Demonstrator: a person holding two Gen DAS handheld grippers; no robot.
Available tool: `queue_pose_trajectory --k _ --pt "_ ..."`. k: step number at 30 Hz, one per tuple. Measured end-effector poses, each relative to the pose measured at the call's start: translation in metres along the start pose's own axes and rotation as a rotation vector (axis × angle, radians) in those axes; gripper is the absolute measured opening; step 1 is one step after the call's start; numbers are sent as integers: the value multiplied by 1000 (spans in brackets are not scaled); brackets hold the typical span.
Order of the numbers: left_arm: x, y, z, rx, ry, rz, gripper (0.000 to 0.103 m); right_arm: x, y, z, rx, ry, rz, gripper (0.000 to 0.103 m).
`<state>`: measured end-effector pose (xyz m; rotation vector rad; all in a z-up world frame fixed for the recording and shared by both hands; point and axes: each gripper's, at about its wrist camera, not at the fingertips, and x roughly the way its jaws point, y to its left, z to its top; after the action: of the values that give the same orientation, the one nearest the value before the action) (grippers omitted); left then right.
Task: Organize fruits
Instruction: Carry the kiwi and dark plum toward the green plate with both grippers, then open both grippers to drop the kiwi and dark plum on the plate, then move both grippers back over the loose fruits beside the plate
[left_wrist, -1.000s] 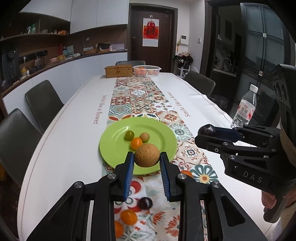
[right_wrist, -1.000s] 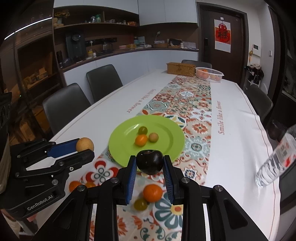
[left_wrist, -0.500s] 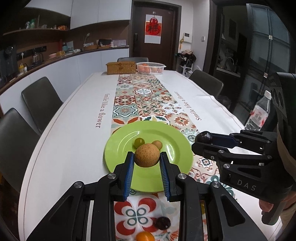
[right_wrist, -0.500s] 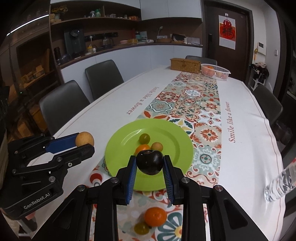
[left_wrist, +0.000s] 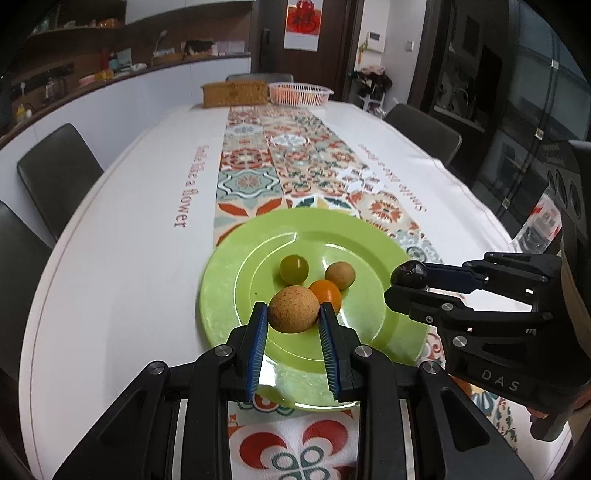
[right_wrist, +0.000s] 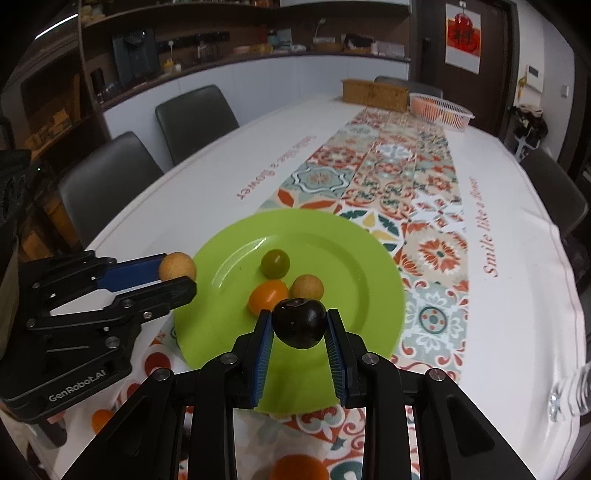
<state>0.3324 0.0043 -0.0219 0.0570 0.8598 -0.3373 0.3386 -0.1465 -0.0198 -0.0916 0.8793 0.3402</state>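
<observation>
A green plate (left_wrist: 229, 295) (right_wrist: 362, 258) lies on the patterned runner. On it sit a green round fruit (left_wrist: 294, 268) (right_wrist: 275, 263), a small tan fruit (left_wrist: 340, 275) (right_wrist: 307, 287) and an orange fruit (left_wrist: 327, 291) (right_wrist: 266, 295). My left gripper (left_wrist: 293, 314) (right_wrist: 177, 275) is shut on a tan rough ball-shaped fruit (left_wrist: 293, 309) (right_wrist: 177, 266), held above the plate's near left part. My right gripper (right_wrist: 299, 325) (left_wrist: 406, 280) is shut on a dark plum (right_wrist: 299, 323) (left_wrist: 408, 272), held over the plate's near right side.
Loose orange fruits (right_wrist: 299, 467) (right_wrist: 100, 420) lie on the runner near me. A wicker box (left_wrist: 234, 93) and a white basket (left_wrist: 300, 93) stand at the table's far end. A plastic water bottle (left_wrist: 541, 221) stands at the right edge. Dark chairs (left_wrist: 59, 173) line the sides.
Both grippers moved forward and down over the plate, each keeping its fruit; the plate looks larger and closer, and the loose fruits on the runner slid below view.
</observation>
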Motion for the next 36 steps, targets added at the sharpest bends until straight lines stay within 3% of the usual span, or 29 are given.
queue_pose_trajectory --k 8,10,14,16,27,36 --pt "18 5 -1 0 57 -11 29 18 1 0 -15 37 -6 30" --pt "18 4 -1 6 57 -10 37 18 1 -1 -11 33 -9 30" --pt "8 1 -3 6 43 16 40 14 -3 -3 14 26 3 39" --pt "1 0 -5 -1 36 25 48 8 -4 -5 16 13 -4 39" --pt "-63 -26 -13 43 -47 76 59 -52 5 -18 -13 -86 -44 42" --pt "-118 -38 -29 44 -127 139 67 -99 21 -28 -40 -169 -12 45"
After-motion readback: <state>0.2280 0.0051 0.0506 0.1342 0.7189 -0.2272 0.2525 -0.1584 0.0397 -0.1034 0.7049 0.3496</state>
